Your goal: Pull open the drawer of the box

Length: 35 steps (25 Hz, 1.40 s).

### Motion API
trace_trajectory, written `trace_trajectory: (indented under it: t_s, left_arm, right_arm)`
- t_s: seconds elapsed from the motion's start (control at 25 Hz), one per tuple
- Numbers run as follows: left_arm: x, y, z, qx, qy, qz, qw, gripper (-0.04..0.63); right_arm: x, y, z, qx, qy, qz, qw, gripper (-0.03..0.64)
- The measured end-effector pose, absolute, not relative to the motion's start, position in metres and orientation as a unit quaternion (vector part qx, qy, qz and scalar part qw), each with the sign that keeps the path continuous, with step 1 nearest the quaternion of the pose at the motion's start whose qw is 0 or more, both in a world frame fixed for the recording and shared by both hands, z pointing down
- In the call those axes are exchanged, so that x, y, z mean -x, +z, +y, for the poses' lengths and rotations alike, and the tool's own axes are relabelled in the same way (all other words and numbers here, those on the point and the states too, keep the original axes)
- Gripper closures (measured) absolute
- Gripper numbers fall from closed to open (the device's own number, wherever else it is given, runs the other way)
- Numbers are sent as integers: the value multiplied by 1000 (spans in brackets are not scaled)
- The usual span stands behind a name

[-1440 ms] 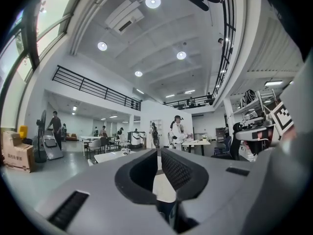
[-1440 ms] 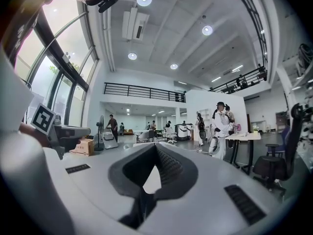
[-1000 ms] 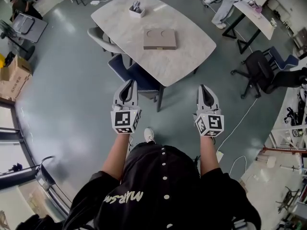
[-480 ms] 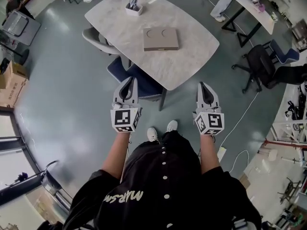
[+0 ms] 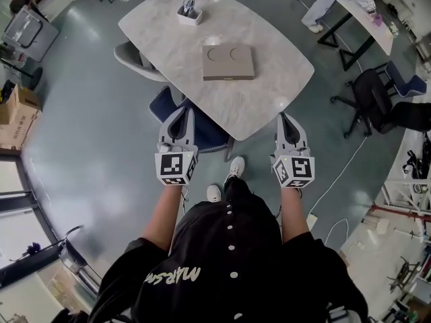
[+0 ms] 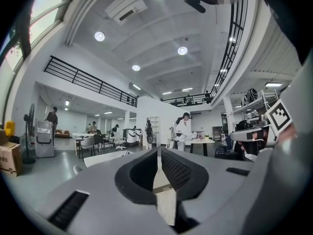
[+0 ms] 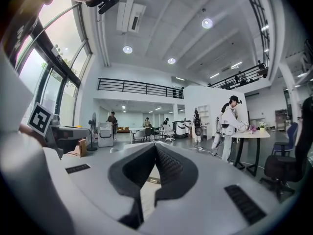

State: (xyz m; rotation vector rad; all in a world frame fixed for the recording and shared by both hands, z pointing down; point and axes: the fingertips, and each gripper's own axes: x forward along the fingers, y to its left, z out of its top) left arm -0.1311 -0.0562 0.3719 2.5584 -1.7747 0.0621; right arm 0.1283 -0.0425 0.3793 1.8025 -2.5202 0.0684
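Open hall with a grey-green floor (image 5: 87,147); an oval, marble-patterned tabletop (image 5: 168,39) stands ahead of me. The box (image 5: 229,62), flat and beige with two round recesses in its top, lies near the tabletop's middle. I cannot make out its drawer front from the head view. A small white holder (image 5: 189,11) sits toward the far end, and a blue chair (image 5: 202,123) is tucked under the near edge. My left tool (image 5: 181,113) and right tool (image 5: 283,118) hang side by side by that near edge, well apart from the box. Each gripper view shows its jaws pressed together, nothing between them.
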Motion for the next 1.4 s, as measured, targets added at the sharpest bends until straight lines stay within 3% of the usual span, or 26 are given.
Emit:
trace_trajectory:
  t_s: [0.6, 1.4]
  left_arm:
    - [109, 352, -169, -792, 18, -610, -7, 566]
    - [121, 367, -221, -808, 28, -588, 13, 566]
  right_arm:
    - [-150, 365, -180, -542, 16, -840, 1, 620]
    - [-110, 416, -247, -525, 97, -845, 24, 618]
